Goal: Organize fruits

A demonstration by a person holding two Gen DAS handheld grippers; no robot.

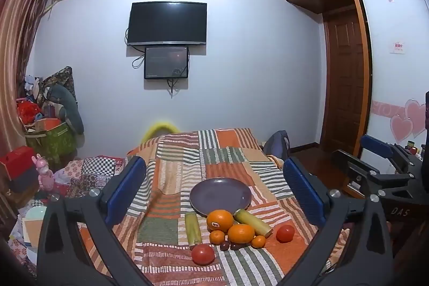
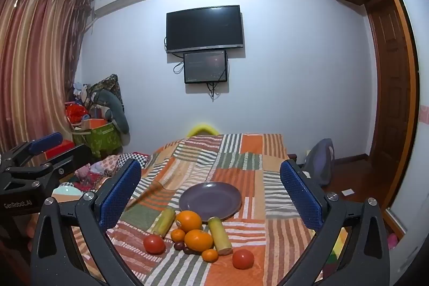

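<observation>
The fruits sit in a loose cluster in the lower centre of both views, on a striped patchwork cloth (image 1: 187, 168) in orange, green and cream.

**Plate.** A round, shallow purple plate (image 1: 220, 195) lies just above the cluster in frame, holding nothing. The large orange overlaps its near rim in the left wrist view; actual contact cannot be confirmed.

**Oranges.** A large orange (image 1: 219, 221) carries a small sticker on its lower left. A second orange (image 1: 240, 233) of similar size lies just below and to its right. Three small tangerines flank these: one (image 1: 217, 237) at lower left, one (image 1: 258, 241) at lower right, and the third shows only in the right wrist view (image 2: 178, 235).

**Tomatoes.** Two red, glossy tomatoes lie at the edges of the group: one (image 1: 203, 254) at lower left, one (image 1: 285, 233) at right, apart from the rest.

**Cane pieces.** Two yellow-green cylindrical stalk pieces lie flat: one (image 1: 193, 229) left of the large orange, one (image 1: 253, 222) angled to its right.

**Small dark fruits.** Two or three dark red, small fruits (image 1: 224, 245) sit below the oranges; their type is not discernible.

**Grippers.** The left gripper (image 1: 214, 189) has its blue-padded fingers spread wide, gripping nothing. The right gripper (image 2: 211, 195) is likewise wide apart and unloaded. Both hover short of the cluster, framing it.
</observation>
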